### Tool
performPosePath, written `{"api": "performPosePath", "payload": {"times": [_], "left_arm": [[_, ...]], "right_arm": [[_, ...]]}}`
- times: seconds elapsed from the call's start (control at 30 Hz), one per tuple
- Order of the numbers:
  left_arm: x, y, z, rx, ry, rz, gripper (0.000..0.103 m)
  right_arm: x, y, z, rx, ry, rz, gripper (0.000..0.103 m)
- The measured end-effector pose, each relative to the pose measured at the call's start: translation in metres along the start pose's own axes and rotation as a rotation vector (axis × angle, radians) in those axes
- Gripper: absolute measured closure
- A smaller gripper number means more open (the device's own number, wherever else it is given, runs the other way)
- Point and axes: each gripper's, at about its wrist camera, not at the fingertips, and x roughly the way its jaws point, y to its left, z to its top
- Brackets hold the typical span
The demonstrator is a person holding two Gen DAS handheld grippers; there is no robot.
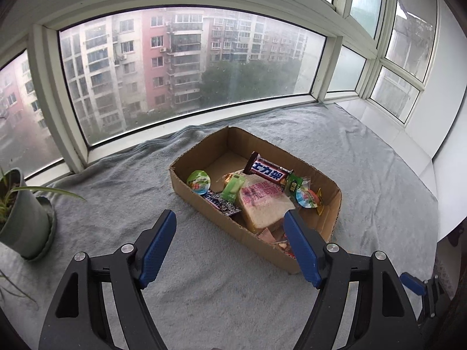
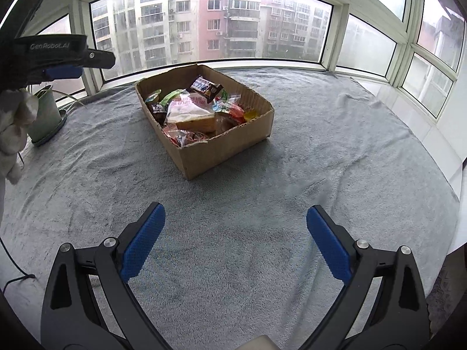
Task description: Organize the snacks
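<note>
Both tongs, left (image 1: 230, 227) and right (image 2: 235, 221), are held wide and empty; the heaped snacks (image 2: 192, 110) may be spilled from the box (image 2: 233, 145) if nudged.

Matt corrugated cardboard box (image 2: 227, 148) holds glossy plastic snack wrappers (image 1: 267, 172) on fuzzy grey cloth (image 2: 262, 218).

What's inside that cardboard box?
The cardboard box holds wrapped bread, a chocolate bar, jelly cups and small packets. Whatever lies beneath the bread is hidden.
</note>
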Motion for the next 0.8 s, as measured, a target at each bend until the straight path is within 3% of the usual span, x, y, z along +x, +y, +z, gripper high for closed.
{"api": "performPosePath", "payload": {"times": [0.4,0.8], "left_arm": [[-0.058,0.008,-0.045,-0.026,-0.041,0.037,0.027],[-0.092,0.016,-0.072,-0.087,-0.063,0.082,0.027]], "right_arm": [[-0.021,0.011,0.03,-0.016,-0.085,-0.005,0.004],[-0.033,0.019,0.035,-0.021,-0.119,0.027,0.003]]}}
